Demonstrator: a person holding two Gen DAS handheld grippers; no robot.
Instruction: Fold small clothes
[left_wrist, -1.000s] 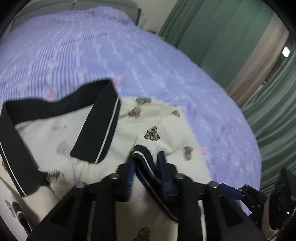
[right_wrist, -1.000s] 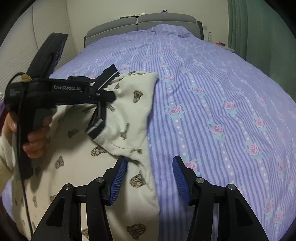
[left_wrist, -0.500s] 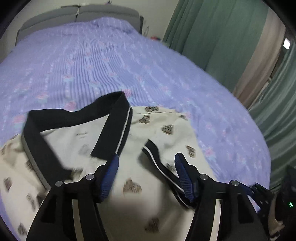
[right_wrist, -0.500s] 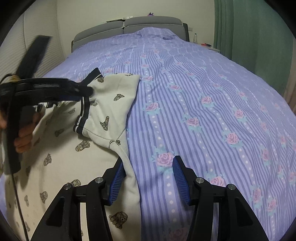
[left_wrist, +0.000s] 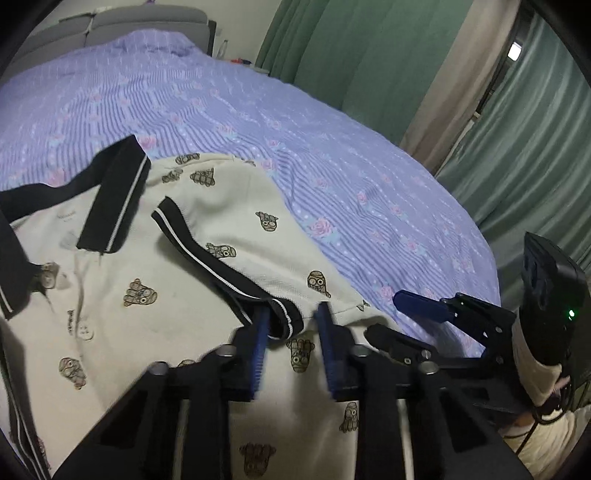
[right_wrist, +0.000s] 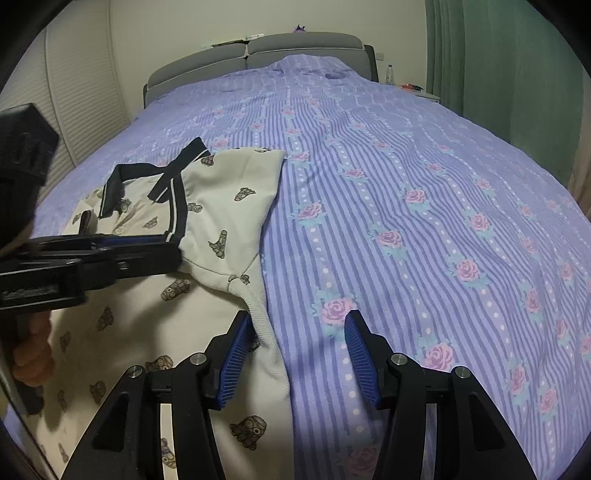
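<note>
A cream polo shirt (left_wrist: 236, 229) with small brown prints, a black collar (left_wrist: 114, 199) and a black sleeve cuff (left_wrist: 221, 273) lies flat on the bed; it also shows in the right wrist view (right_wrist: 229, 192). Its right sleeve is folded in over the chest. My left gripper (left_wrist: 291, 325) is open, its fingers either side of the cuff's end, gripping nothing. It shows from the side in the right wrist view (right_wrist: 110, 254). My right gripper (right_wrist: 295, 347) is open and empty, straddling the shirt's right side edge (right_wrist: 269, 332); it also shows in the left wrist view (left_wrist: 424, 306).
The bed (right_wrist: 424, 206) has a purple striped cover with pink roses and a grey headboard (right_wrist: 258, 48). Green curtains (left_wrist: 369, 55) hang along the right side. A white slatted wardrobe (right_wrist: 81, 92) stands on the left.
My left gripper let go of the sleeve cuff, opened and drew back towards the sleeve's lower end. The sleeve now lies folded on the chest. The right gripper stayed open at the shirt's edge.
</note>
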